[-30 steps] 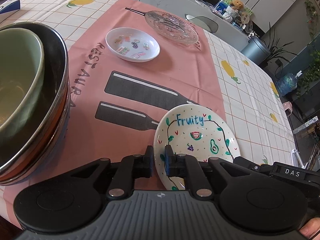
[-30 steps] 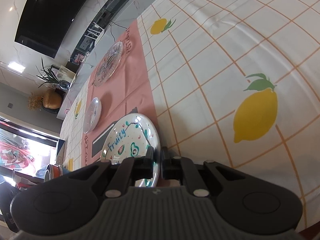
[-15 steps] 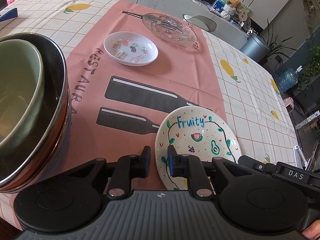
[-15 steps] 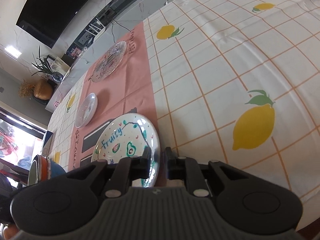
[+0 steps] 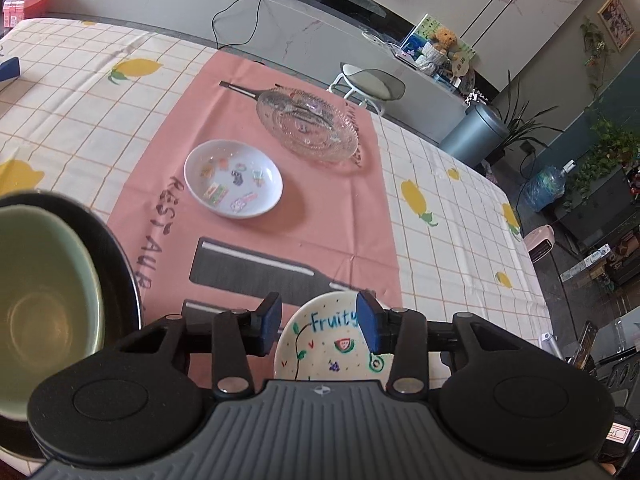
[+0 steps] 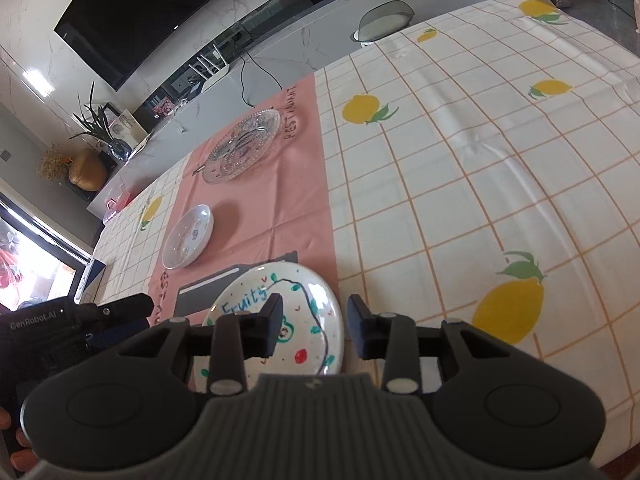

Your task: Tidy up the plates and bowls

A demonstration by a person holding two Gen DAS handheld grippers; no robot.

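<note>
Your left gripper point(image 5: 318, 322) and right gripper point(image 6: 314, 326) both hovered with jaws open over the Fruity plate point(image 5: 324, 350), which lay flat on the tabletop point(image 6: 460, 184); you seemed between plates, likely needing next to stack it.

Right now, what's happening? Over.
Left gripper open, right gripper open. Fruity plate flat on tablecloth, ungripped. Stacked bowls sit left.
</note>
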